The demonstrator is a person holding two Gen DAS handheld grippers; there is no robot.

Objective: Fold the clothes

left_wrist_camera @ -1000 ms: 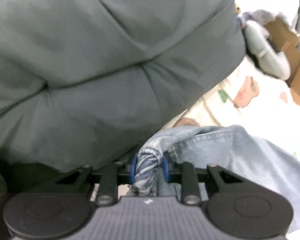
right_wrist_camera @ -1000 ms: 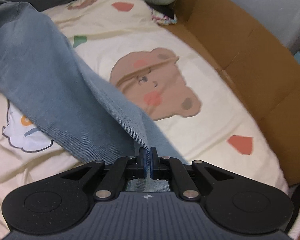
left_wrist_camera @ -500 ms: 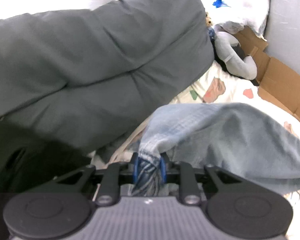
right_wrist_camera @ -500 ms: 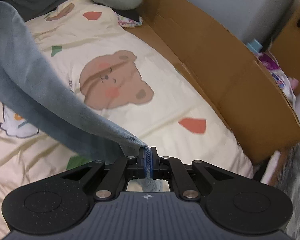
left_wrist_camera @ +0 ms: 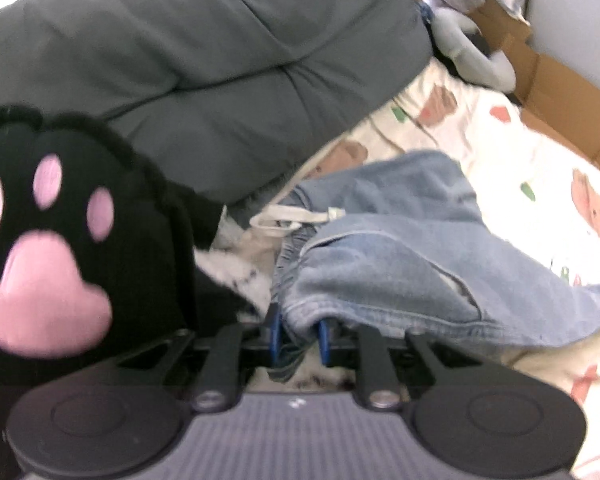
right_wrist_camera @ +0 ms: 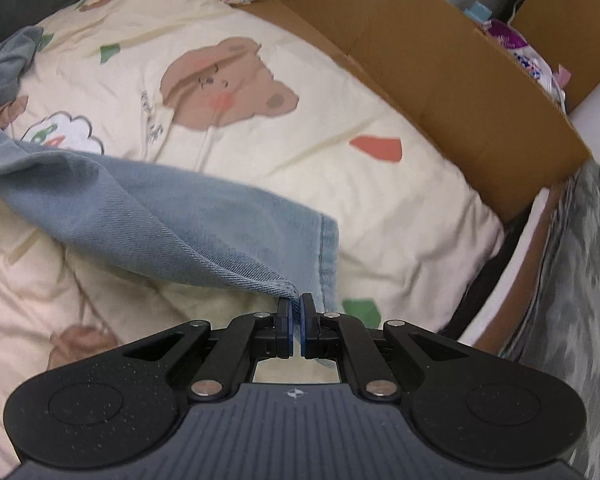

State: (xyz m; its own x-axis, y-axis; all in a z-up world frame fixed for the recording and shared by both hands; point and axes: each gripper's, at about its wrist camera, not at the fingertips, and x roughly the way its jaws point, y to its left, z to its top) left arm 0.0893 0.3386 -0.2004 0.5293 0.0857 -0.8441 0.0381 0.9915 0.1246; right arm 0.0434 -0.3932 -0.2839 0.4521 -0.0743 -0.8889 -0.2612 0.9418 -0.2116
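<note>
Each hand-held gripper showed the same build. The left gripper (left_wrist_camera: 299,338) had a ribbed grey housing with a small white emblem near its front edge, flanked by two round black discs, each with a fainter inner ring. From the housing two black link arms ran forward, each pinned with a silvery screw, to short fingers faced with blue pads (left_wrist_camera: 274,334). The right gripper (right_wrist_camera: 296,330) looked darker, its ribbed housing near black and finely speckled, with a small compass-like white mark, the same paired discs, four silvery screws on its black linkages, and blue-edged pads (right_wrist_camera: 288,332).
</note>
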